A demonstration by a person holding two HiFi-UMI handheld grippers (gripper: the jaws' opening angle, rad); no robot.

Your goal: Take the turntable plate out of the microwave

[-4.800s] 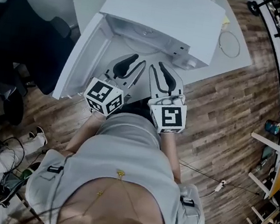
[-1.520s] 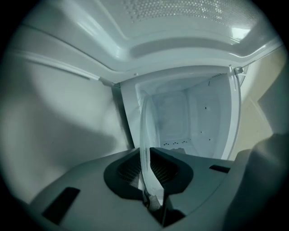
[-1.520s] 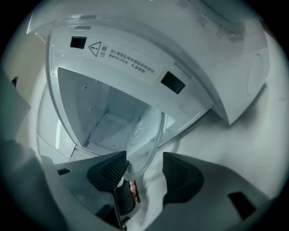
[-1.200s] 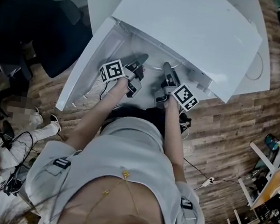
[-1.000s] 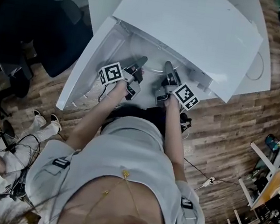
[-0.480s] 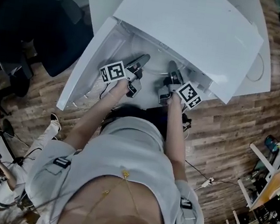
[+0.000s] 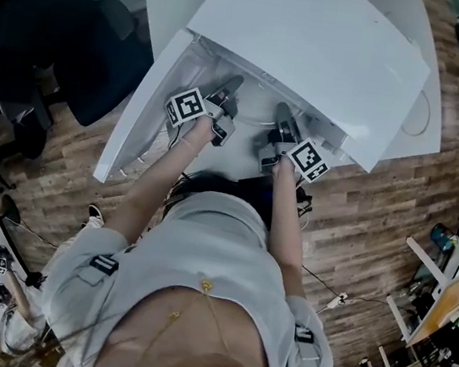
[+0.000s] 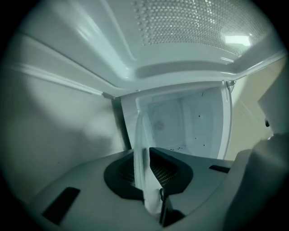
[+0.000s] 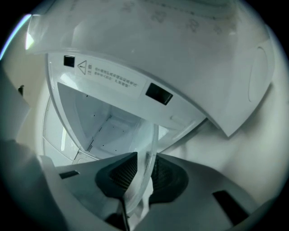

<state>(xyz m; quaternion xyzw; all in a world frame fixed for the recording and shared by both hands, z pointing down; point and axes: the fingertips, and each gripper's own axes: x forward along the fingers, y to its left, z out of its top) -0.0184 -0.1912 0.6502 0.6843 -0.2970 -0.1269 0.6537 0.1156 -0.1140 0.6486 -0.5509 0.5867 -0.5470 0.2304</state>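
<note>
Head view places both claws inside the microwave cavity, left gripper closing on the turntable plate rim, right gripper clamped on the same rim; recommend lifting both sides evenly and keeping the glass level while withdrawing.

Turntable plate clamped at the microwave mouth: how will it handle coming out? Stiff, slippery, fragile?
Likely stiff: the turntable plate shows an unbent curved rim between the pads of the right gripper. Probably slick and breakable: it looks like clear, smooth glass, gripped only at the edge. The left gripper, jaws closing on the same rim, hints it wants two holds.
</note>
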